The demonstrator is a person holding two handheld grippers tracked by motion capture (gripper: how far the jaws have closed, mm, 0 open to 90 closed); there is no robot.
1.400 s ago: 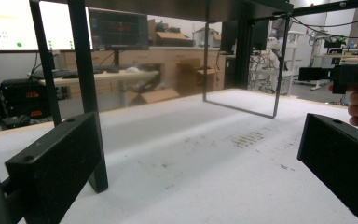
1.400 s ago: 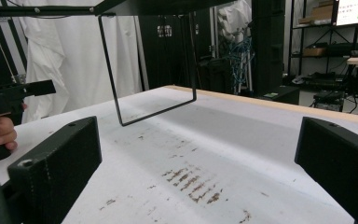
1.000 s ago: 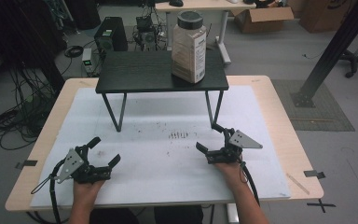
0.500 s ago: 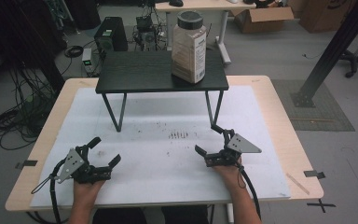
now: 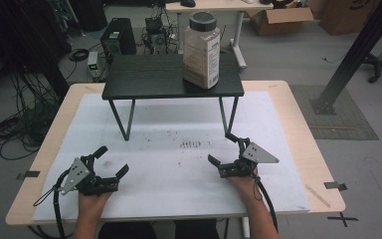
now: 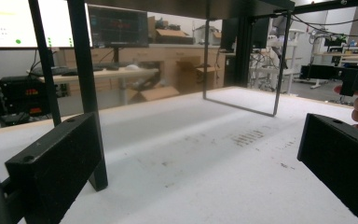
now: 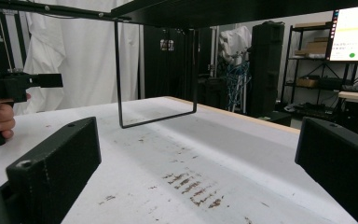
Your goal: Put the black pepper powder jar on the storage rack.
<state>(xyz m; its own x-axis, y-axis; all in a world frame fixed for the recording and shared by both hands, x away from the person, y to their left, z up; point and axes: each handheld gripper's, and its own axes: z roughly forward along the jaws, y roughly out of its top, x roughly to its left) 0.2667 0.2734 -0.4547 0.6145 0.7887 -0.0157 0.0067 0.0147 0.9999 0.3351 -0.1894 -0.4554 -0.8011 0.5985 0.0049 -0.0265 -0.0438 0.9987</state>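
A tall clear jar (image 5: 202, 50) with a dark lid stands on the right part of a low black stand (image 5: 154, 79) at the far side of the table. My left gripper (image 5: 112, 160) rests open on the white mat (image 5: 179, 174) at the near left, nothing between its jaws. At the near right my right gripper (image 5: 220, 148) is open and holds nothing. In the left gripper view the left gripper (image 6: 198, 149) faces the stand's legs (image 6: 86, 93). The right gripper (image 7: 198, 158) looks across stained mat toward a stand leg (image 7: 119, 70).
The stand's thin legs (image 5: 128, 119) rise from the mat ahead of both grippers. Small dark marks (image 5: 190, 144) dot the mat's middle. The other hand and its gripper (image 7: 7, 93) appear at the left of the right gripper view. Desks, cables and boxes lie beyond the table.
The right gripper has drifted slightly toward the near edge. The left gripper and the jar have stayed put.
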